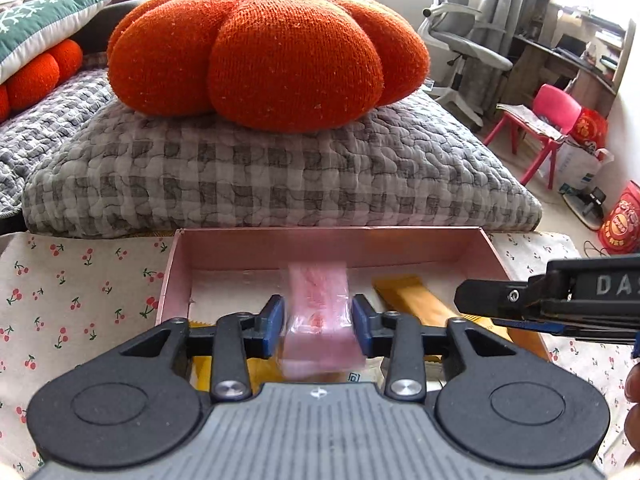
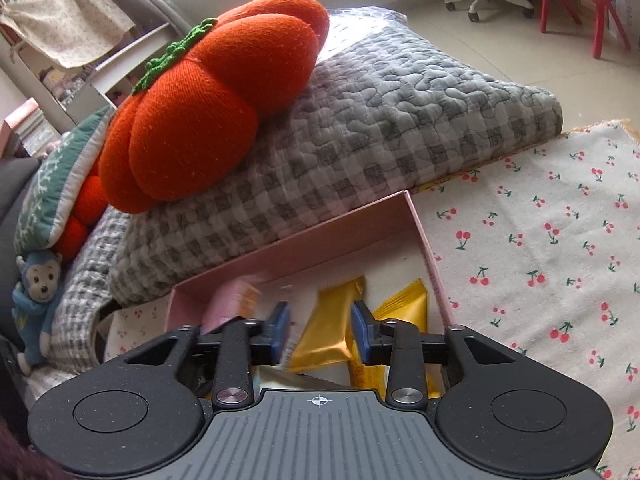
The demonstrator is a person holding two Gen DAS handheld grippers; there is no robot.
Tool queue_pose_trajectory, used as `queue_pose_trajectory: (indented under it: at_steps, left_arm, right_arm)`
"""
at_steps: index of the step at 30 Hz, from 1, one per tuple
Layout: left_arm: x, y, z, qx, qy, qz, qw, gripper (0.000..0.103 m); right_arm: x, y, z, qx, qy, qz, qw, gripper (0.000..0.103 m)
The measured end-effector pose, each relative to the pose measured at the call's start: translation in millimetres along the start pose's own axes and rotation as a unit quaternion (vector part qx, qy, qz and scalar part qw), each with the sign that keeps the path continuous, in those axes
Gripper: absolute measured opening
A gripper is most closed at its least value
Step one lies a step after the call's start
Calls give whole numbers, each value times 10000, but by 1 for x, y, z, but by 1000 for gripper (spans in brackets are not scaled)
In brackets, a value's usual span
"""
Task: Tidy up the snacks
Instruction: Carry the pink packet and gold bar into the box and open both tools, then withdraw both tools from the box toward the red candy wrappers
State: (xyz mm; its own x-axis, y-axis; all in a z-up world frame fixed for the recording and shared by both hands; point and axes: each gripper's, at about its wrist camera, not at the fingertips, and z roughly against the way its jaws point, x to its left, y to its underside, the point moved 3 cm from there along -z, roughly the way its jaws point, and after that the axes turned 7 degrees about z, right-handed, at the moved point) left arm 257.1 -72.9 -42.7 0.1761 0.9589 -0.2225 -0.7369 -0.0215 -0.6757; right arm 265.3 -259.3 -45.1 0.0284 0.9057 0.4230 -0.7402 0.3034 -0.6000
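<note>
Over the pink box (image 1: 256, 250) we are releasing a blurred pink packet (image 1: 320, 316) between our left gripper's (image 1: 319, 325) parted fingers; our right gripper (image 2: 320, 330) is straddling, unclamped, a gold packet (image 2: 326, 328). Both look light, crinkly, slippery; pinching mid-body seems best.

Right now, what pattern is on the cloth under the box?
Cream cloth with small red cherries; clearest in the right wrist view.

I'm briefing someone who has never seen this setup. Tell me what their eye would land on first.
First, the big orange pumpkin cushion sitting on a grey checked quilted cushion. Below it, a pink box lies on the cherry-print cloth, with yellow snack packets inside. The left gripper frames a blurred pink packet over the box.
</note>
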Motion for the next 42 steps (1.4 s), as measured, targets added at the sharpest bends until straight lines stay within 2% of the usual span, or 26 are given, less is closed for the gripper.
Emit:
queue_pose_trajectory:
  at_steps: [2, 10, 16, 26, 34, 42]
  left_arm:
    - [-1, 0, 3, -34, 4, 24, 10000, 55]
    - [0, 4, 16, 36, 6, 77, 10000, 71]
    - [-2, 6, 28, 79, 6, 74, 9999, 78]
    - [-11, 16, 60, 96, 71, -57, 9999, 91]
    - [-15, 41, 83, 215, -19, -192, 9996, 98]
    - [-6, 66, 99, 359, -100, -94, 9993, 100]
  right_arm:
    - [2, -1, 3, -28, 32, 55, 10000, 51]
    - [6, 1, 21, -65, 137, 190, 9997, 56]
    - [9, 4, 40, -105, 174, 239, 9995, 62]
    - [19, 19, 78, -180, 150, 339, 9992, 79]
    - [26, 40, 108, -158, 195, 599, 9979, 85]
    - [29, 67, 132, -44, 164, 811, 9966, 85]
